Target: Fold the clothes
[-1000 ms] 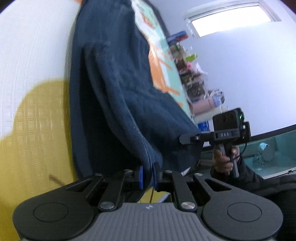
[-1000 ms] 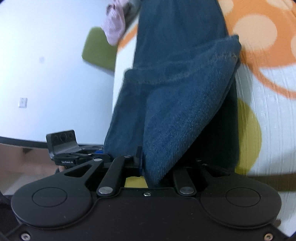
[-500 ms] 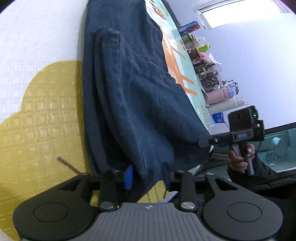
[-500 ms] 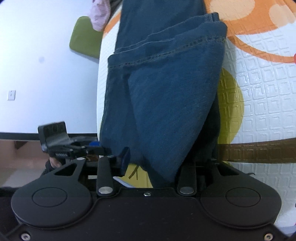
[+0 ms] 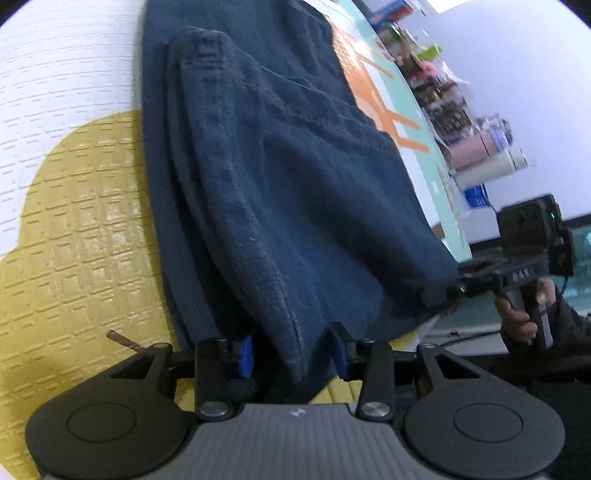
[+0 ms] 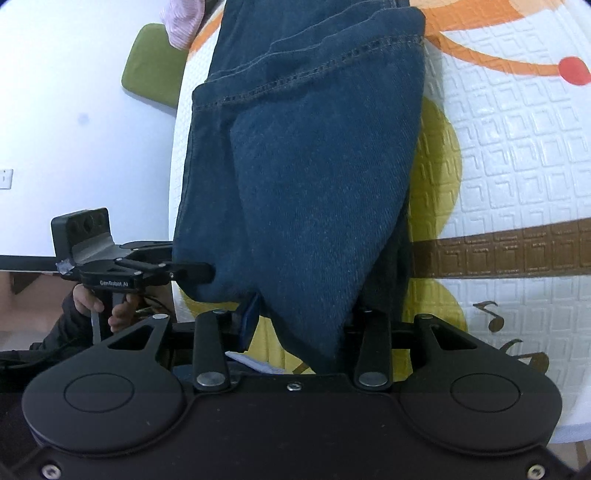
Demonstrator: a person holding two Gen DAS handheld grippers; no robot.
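A: Where are the jeans (image 5: 295, 192) now?

B: Lying on the patterned mat (image 5: 74, 229), doubled over, with the near end bunched up right at both tongs. The fold runs away from the tongs toward the far side of the mat.

A: And the left tongs (image 5: 293, 350)?

B: Spread. A fold of denim sits between the blue pads (image 5: 245, 352), but they stand off it on both sides, so I'd say nothing is pinched.

A: The right tongs (image 6: 303, 325)?

B: Also spread, with a corner of the jeans drooping down between the fingers. No squeeze that I can see.

A: Why one at each near corner?

B: My guess is that two corners carried together keep the layer square, so the fold lands even. Each tool shows up beside the other, at the cloth's opposite corner.

A: Anything else nearby?

B: A pink cloth (image 6: 184, 18) lies well beyond the right tongs, past the jeans.
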